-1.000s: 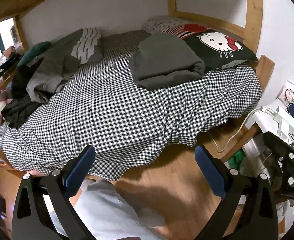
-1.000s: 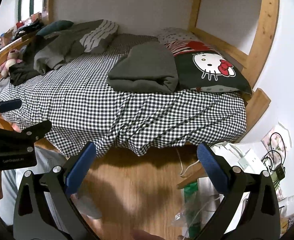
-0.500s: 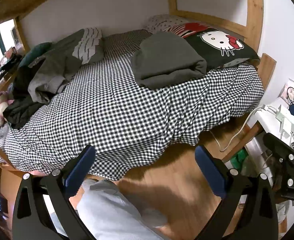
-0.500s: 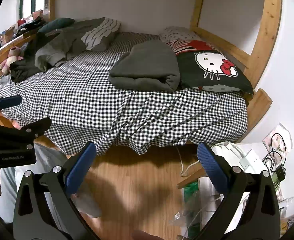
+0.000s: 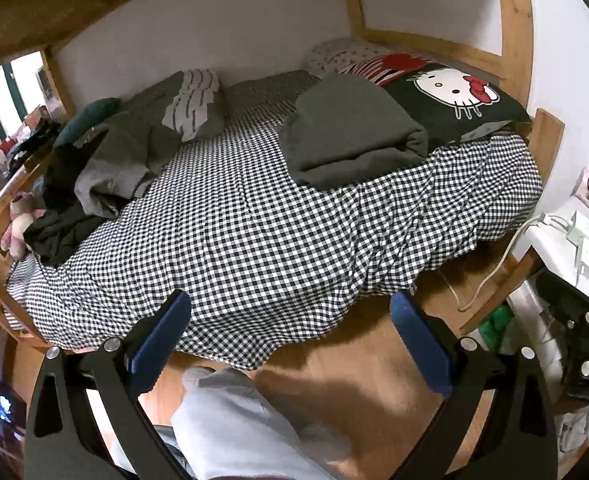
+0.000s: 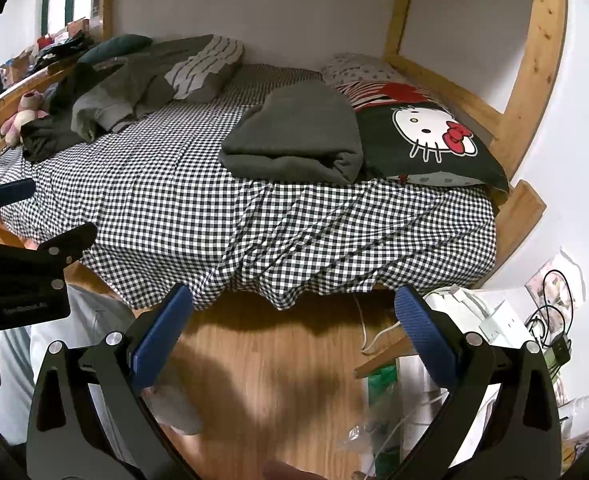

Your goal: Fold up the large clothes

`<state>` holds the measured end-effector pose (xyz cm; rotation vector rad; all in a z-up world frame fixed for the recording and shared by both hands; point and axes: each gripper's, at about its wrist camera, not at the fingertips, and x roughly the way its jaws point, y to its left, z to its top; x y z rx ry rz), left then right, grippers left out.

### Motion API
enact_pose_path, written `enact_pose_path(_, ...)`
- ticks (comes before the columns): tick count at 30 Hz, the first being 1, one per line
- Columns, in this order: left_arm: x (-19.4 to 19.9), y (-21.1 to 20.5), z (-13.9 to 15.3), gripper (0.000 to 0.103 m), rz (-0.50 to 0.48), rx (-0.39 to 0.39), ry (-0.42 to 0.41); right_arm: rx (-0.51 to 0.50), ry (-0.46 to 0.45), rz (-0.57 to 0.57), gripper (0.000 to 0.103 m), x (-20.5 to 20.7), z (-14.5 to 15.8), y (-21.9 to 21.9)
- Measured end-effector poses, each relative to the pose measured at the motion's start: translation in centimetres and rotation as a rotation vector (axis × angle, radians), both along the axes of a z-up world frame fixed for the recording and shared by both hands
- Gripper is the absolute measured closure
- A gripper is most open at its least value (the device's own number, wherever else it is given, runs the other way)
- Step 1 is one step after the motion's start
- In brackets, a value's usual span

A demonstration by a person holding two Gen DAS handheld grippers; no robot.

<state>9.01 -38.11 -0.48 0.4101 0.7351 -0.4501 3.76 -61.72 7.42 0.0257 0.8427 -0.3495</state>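
A folded dark grey garment (image 5: pixel 350 136) (image 6: pixel 298 136) lies on the checked bed sheet (image 5: pixel 254 240) (image 6: pixel 174 200), against a cat-print pillow (image 5: pixel 454 100) (image 6: pixel 426 140). A heap of unfolded grey and black clothes (image 5: pixel 106 160) (image 6: pixel 106 100) sits at the bed's far left. My left gripper (image 5: pixel 290 328) stands open above the floor in front of the bed, holding nothing. My right gripper (image 6: pixel 292 320) is open too, with nothing in it, off the bed's front edge. Each gripper shows at the edge of the other's view.
A wooden bunk frame (image 6: pixel 534 60) surrounds the bed. A striped pillow (image 5: pixel 194 104) and a pink plush toy (image 6: pixel 22 112) lie at the left end. A white side table with cables and plugs (image 6: pixel 502 320) stands right. A person's light trouser leg (image 5: pixel 238 424) is below on the wood floor (image 6: pixel 274 360).
Both grippers have drifted slightly, and the bed sits a little higher and more to the right in the views. Both stay open and hold nothing.
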Motion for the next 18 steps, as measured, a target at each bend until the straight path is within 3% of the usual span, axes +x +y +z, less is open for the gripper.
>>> enact_pose_path(10,-0.36,-0.14,0.02,0.004,0.011,0.009,-0.023,-0.004,0.003,0.004,0.003,0.07,-0.09,0.11)
enact_pose_path(13,-0.67,-0.18,0.15,0.004,0.029,0.024,-0.062,-0.003,0.005,0.003,0.003,0.08,-0.21,0.01)
enact_pose_path(18,-0.86,-0.18,0.12,0.004,0.004,0.010,-0.051,-0.001,0.008,-0.003,0.003,0.07,-0.34,-0.29)
